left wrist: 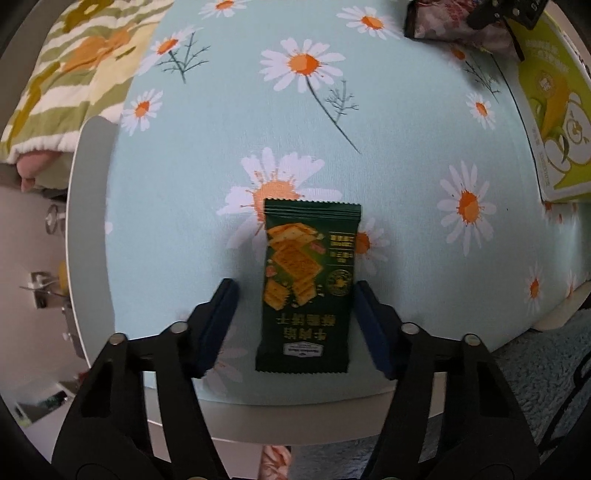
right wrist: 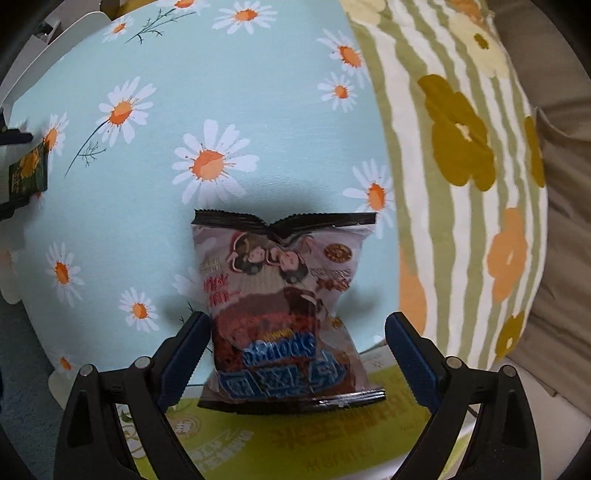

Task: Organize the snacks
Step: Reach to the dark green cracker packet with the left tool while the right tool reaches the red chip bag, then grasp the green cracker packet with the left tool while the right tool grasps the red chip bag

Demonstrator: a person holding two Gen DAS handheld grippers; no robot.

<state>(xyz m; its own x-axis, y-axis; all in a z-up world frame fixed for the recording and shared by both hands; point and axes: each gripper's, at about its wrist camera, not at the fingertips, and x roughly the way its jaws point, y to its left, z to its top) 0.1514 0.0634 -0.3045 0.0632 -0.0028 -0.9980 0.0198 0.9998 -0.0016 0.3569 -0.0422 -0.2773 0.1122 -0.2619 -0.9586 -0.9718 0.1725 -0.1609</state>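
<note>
A dark green cracker packet (left wrist: 308, 286) lies flat on the daisy-print tablecloth (left wrist: 207, 177) near its front edge. My left gripper (left wrist: 293, 295) is open, its blue pads on either side of the packet, not touching it. A puffy pink-brown snack bag (right wrist: 282, 314) with black sealed ends rests partly on a green box (right wrist: 258, 439) and partly on the cloth. My right gripper (right wrist: 295, 332) is open around the bag, with gaps at both pads. The bag also shows at the top right of the left wrist view (left wrist: 454, 22), and the green packet at the left edge of the right wrist view (right wrist: 29, 173).
The green and white box (left wrist: 554, 122) lies along the table's right side. A bed with a green-striped flowered blanket (right wrist: 461, 166) borders the table. A grey rug (left wrist: 535, 369) covers the floor by the table's corner.
</note>
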